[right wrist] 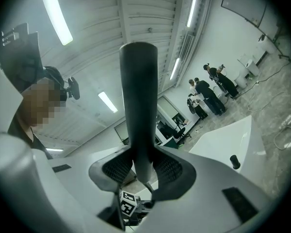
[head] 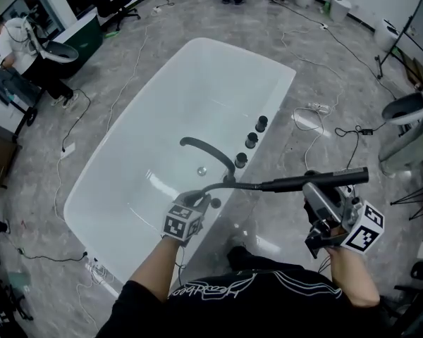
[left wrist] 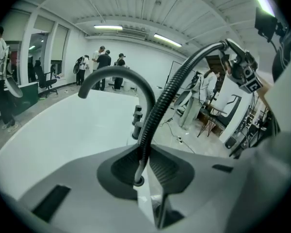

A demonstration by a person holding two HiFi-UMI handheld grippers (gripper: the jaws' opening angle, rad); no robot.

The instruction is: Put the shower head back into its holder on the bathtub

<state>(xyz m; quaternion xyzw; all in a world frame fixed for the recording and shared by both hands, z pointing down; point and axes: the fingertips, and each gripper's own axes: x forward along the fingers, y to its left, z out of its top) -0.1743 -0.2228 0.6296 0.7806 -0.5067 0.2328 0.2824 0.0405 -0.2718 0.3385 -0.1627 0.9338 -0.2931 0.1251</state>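
Counting the task's pieces gives one shower head [head: 323, 179], one ribbed hose [head: 234, 185], and two grippers. The right gripper [head: 317, 192] pinches the dark, stick-shaped shower head by its handle and holds it roughly level in the air, off the tub's near side. The left gripper [head: 203, 203] has its jaws pressed onto the hose close to the tub's rim. From there the hose arcs over to the shower head.

One white bathtub [head: 169, 90] stands on a grey marbled floor [head: 271, 213]. It carries one dark arched spout [head: 208, 148] and three dark knobs [head: 251, 140] in a row along its rim. Several cables [head: 311, 124] trail across the floor.

The room is bright, with ceiling strip lights. A few people stand at the far end, and one more stands at the left by another white fixture.
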